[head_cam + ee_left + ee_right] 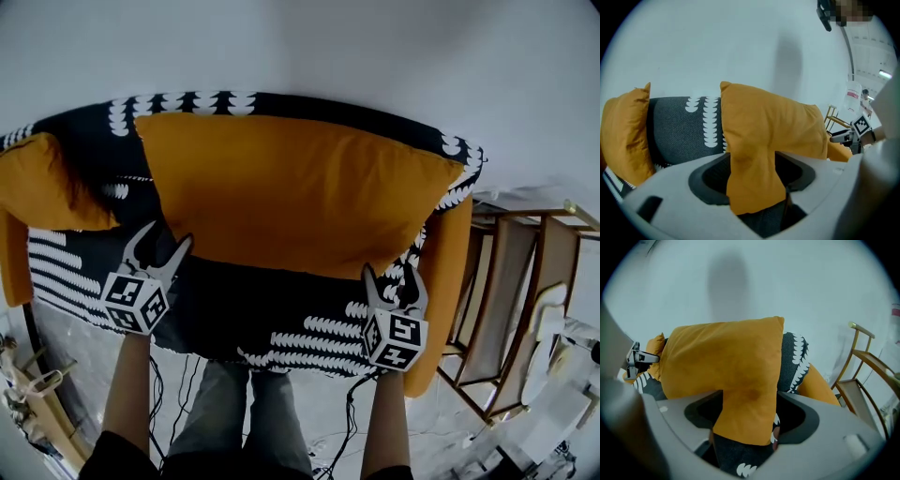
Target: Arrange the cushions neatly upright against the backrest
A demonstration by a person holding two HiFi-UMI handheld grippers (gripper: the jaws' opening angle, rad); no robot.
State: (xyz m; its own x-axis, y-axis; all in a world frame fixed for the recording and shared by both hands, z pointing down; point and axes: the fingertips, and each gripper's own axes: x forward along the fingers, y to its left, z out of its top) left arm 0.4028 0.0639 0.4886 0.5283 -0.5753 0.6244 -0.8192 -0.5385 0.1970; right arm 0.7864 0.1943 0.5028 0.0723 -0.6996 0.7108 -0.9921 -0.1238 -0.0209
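Observation:
A big orange cushion (300,187) leans upright on the black, white-patterned backrest (187,101) of a sofa. My left gripper (161,242) is at its lower left corner and my right gripper (394,279) at its lower right corner. In the left gripper view the cushion's corner (754,187) hangs between spread jaws with a gap on each side. The right gripper view shows the other corner (745,418) loose between wide jaws in the same way. A smaller orange cushion (42,183) stands at the sofa's left end.
An orange armrest (445,291) closes the sofa's right end. Wooden chairs (511,291) stand just to its right. Cables (183,384) lie on the floor by the person's legs (234,412). A wooden frame (37,394) is at the lower left. A white wall rises behind the sofa.

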